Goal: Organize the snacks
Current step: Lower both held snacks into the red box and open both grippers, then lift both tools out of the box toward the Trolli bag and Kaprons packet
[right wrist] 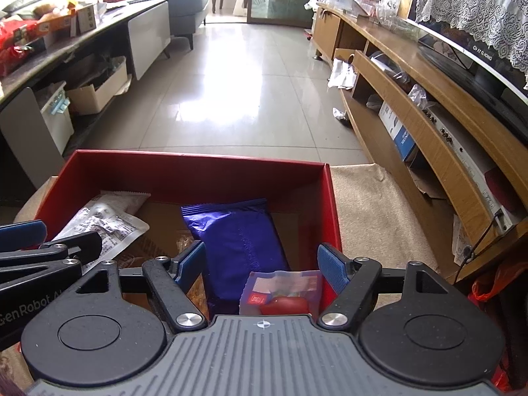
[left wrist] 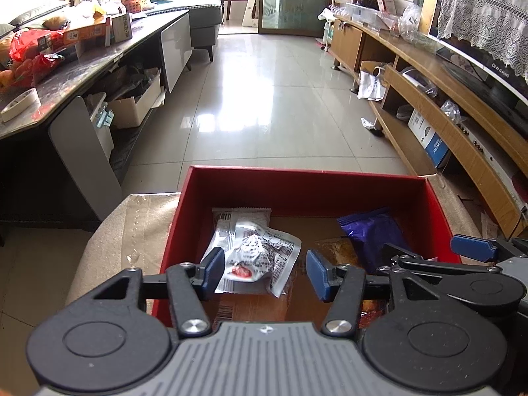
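A red box (left wrist: 297, 183) (right wrist: 184, 165) sits on a beige cushion. Inside lie a silver-white snack packet (left wrist: 254, 247) (right wrist: 105, 221), a purple packet (left wrist: 369, 231) (right wrist: 237, 237) and an orange-brown packet (left wrist: 336, 250) under it. A small clear packet with a red snack (right wrist: 283, 293) lies at the box's near right. My left gripper (left wrist: 265, 272) is open above the silver packet, jaws either side of it. My right gripper (right wrist: 262, 265) is open above the purple and clear packets. The right gripper shows at the right edge of the left wrist view (left wrist: 475, 247).
The beige cushion (right wrist: 373, 204) extends right of the box. A wooden TV cabinet (left wrist: 439, 109) runs along the right. A dark table with red bags and boxes (left wrist: 49, 49) stands left. Tiled floor (left wrist: 264, 92) lies beyond.
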Motion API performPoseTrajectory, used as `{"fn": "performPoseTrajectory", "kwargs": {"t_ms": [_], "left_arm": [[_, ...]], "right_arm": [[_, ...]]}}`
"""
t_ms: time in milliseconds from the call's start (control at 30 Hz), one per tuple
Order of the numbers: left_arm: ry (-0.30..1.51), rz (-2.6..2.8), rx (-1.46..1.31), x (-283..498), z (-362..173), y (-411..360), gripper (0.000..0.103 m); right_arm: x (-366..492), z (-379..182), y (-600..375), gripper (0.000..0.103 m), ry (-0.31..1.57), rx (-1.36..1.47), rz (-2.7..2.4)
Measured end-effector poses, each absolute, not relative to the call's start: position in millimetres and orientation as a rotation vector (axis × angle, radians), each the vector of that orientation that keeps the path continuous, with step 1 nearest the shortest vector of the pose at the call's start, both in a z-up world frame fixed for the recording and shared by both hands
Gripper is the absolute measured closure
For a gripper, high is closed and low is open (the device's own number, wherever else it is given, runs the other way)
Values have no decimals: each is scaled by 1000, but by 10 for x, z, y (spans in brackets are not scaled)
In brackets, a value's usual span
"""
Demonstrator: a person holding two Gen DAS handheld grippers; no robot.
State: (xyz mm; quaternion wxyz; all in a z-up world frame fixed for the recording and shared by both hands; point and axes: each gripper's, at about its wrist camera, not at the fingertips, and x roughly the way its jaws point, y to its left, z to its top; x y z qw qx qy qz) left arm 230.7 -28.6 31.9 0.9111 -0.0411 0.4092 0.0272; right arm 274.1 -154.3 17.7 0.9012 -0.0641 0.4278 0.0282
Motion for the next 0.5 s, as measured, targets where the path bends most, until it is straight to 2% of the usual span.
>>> {"fn": "performPoseTrajectory", "kwargs": {"t_ms": [200, 500], "left_arm": [[823, 54, -105, 2205, 409, -237, 47], [814, 53, -114, 2087, 445, -184, 46]], "right_arm": [[2650, 261, -1550, 21, 869, -146, 54], [2560, 319, -1519, 20, 855, -155, 58]]}}
